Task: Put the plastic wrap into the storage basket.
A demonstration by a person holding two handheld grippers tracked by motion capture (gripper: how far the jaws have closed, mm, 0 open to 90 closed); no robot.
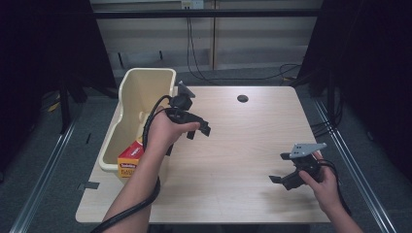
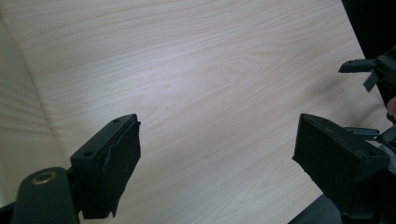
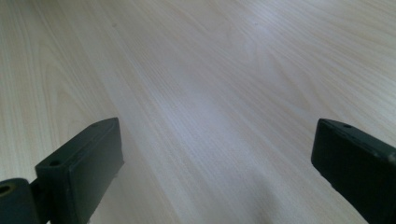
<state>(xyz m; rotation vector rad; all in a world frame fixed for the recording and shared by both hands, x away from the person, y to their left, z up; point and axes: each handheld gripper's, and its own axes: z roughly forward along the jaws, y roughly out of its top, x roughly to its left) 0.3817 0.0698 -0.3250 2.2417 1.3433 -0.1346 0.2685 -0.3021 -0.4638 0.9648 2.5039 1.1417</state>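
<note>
While both sets of jaws stood released with nothing between them, the left gripper [image 1: 200, 130] hovered beside the cream bin [image 1: 141, 92], bare surface [image 1: 243, 145] ahead of the right gripper [image 1: 278, 179].

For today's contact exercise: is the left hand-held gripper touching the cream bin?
Apart. The left gripper view shows the left hand-held gripper open over bare table, nothing against its pads; the cream bin sits off to its side.

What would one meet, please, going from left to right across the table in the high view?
Cream bin with the yellow and red box inside it, then the left hand-held gripper, the dark round hole in the table, and the right hand-held gripper.
</note>
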